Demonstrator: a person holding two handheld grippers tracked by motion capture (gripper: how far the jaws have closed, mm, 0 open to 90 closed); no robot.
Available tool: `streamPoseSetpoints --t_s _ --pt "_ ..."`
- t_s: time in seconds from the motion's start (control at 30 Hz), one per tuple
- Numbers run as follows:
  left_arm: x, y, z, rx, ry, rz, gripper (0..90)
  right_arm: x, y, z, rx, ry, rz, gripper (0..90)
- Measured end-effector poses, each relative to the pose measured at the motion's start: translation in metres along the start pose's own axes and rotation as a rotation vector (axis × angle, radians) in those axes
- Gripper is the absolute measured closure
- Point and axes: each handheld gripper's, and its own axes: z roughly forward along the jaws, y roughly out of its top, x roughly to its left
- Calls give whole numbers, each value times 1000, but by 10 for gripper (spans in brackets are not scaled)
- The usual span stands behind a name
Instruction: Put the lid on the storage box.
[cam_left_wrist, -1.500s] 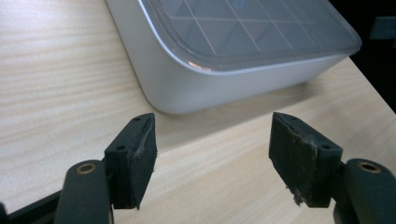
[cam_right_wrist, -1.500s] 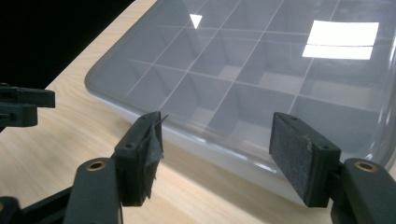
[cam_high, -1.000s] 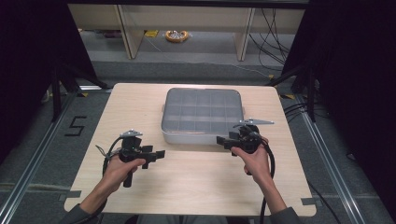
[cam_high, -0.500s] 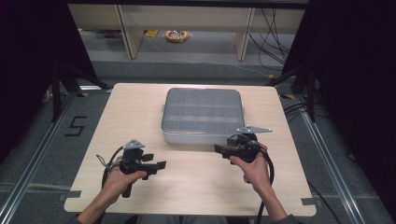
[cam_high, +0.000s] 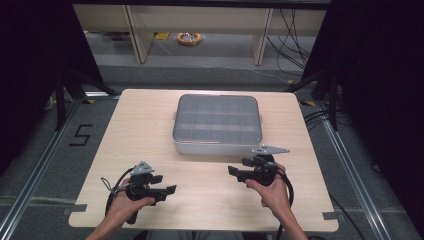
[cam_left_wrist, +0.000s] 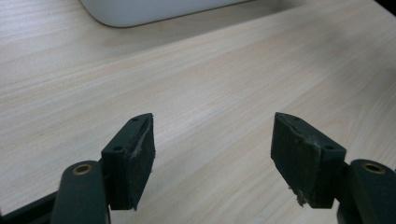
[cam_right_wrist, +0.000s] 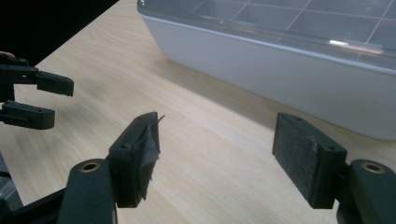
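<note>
A grey compartment box (cam_high: 217, 124) with a clear lid sits shut at the middle of the wooden table (cam_high: 140, 125), nearer its far edge. The right gripper (cam_high: 236, 171) hovers just off the box's near right corner, jaws spread wide on nothing. The left gripper (cam_high: 170, 190) is near the table's near left corner, jaws equally wide and empty.

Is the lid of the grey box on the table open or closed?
Closed. The clear lid lies flat over the whole box, and the compartment grid shows through it. Neither gripper touches it.
</note>
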Motion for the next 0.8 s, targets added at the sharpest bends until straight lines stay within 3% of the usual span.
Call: streamPoseSetpoints --t_s 0.03,0.07,0.1,0.13,0.17,0.2,0.33,0.5,0.63,0.67,0.7,0.73,0.77,0.8 --pt "-2 -2 0 -13 5 -6 297 -2 -1 0 -2 -4 -38 324" --pt "-3 -4 -1 -16 16 3 296 0 -4 -1 1 -5 -27 319" --pt "-2 -6 -3 -1 17 31 294 -1 -6 -1 -4 -7 -50 315" --pt "-3 -8 -4 -9 26 31 293 2 -9 -2 5 -9 -16 312" --pt "-4 -10 -5 -10 30 35 292 -1 -11 -2 4 -8 -57 308" --pt "-5 -13 -6 -11 26 42 290 -1 -14 -3 5 -9 -68 305" --pt "-9 -21 -10 -26 57 56 286 1 -28 -5 19 -17 -79 296" --pt "-14 -29 -15 -48 54 93 274 2 -42 -8 24 3 -79 292" --pt "-15 -34 -23 -39 59 113 261 5 -53 -11 43 0 -90 279" --pt "-17 -36 -22 -53 63 96 256 6 -56 -11 43 7 -92 276" --pt "-17 -38 -23 -46 54 93 252 10 -60 -12 55 17 -48 270" --pt "-17 -39 -24 -31 53 102 245 8 -62 -13 49 21 -90 263" --pt "-17 -40 -23 -32 46 96 240 12 -65 -13 52 24 -62 261" --pt "-17 -41 -25 -22 48 99 234 10 -66 -14 58 33 -99 258"
